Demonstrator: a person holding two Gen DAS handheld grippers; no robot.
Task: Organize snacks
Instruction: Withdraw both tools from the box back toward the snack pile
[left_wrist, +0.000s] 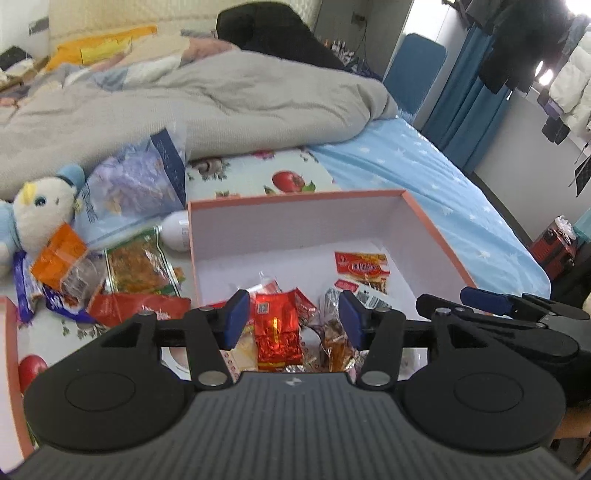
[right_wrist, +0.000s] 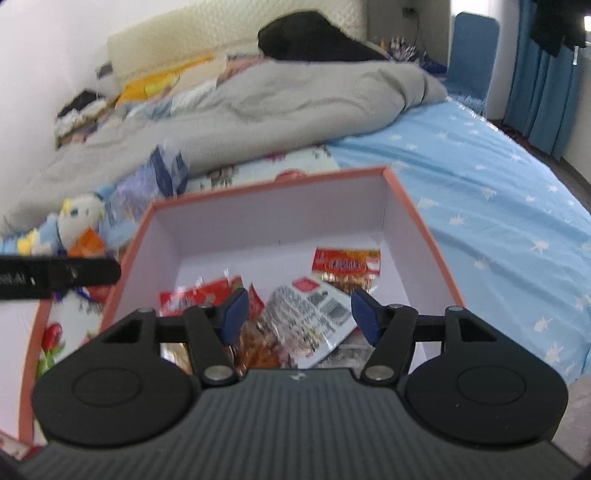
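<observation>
On the bed (left_wrist: 424, 177), an orange-rimmed box (left_wrist: 295, 195) is sitting open with its long axis running away from both cameras. Inside it, snack packets are lying flat on the white floor. A red foil packet (left_wrist: 275, 332) is lying lengthwise, its long axis pointing toward the far wall of the box. A red-and-white packet (left_wrist: 362, 266) is resting near the far right corner, its long axis running across the box. A packet with a barcode label (right_wrist: 314, 317) is lying tilted across other wrappers.

Both tools are hovering over the near end of the box. The left hand-held gripper (left_wrist: 293, 319) is standing open, jaws apart above the red foil packet, pads clear of it. The right hand-held gripper (right_wrist: 297, 314) is likewise standing open above the barcode packet, gripping nothing.

Left of the box, loose snacks (left_wrist: 140, 269) are lying on the sheet beside a plush toy (left_wrist: 37, 210). A grey duvet (left_wrist: 221, 99) is bunched behind them.
</observation>
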